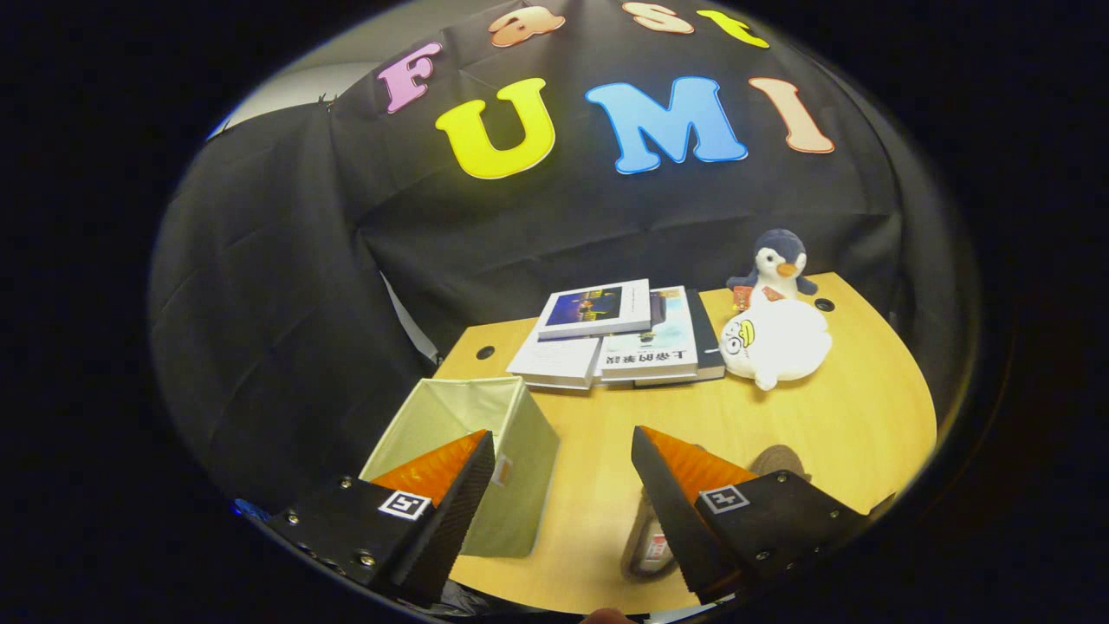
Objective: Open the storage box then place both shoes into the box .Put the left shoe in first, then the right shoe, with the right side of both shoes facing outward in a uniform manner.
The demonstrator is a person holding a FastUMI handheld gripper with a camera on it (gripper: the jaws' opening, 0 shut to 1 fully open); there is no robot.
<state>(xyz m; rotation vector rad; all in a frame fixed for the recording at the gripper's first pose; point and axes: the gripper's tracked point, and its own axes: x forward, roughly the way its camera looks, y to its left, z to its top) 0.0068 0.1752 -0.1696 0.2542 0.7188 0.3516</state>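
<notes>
A pale green fabric storage box (520, 451) stands open-topped on the wooden table (849, 416), partly behind my left finger. A brown shoe (645, 537) lies on the table under my right finger, its heel end showing at the finger's inner side and its rounded toe beyond the finger. My gripper (563, 455) hovers above the table, open, with nothing between its fingers. The box's inside looks empty as far as I can see.
A stack of books (619, 342) lies at the far side of the table. A white plush toy (775, 342) and a penguin plush (777, 260) sit to the right of the books. Black cloth walls the booth behind and left.
</notes>
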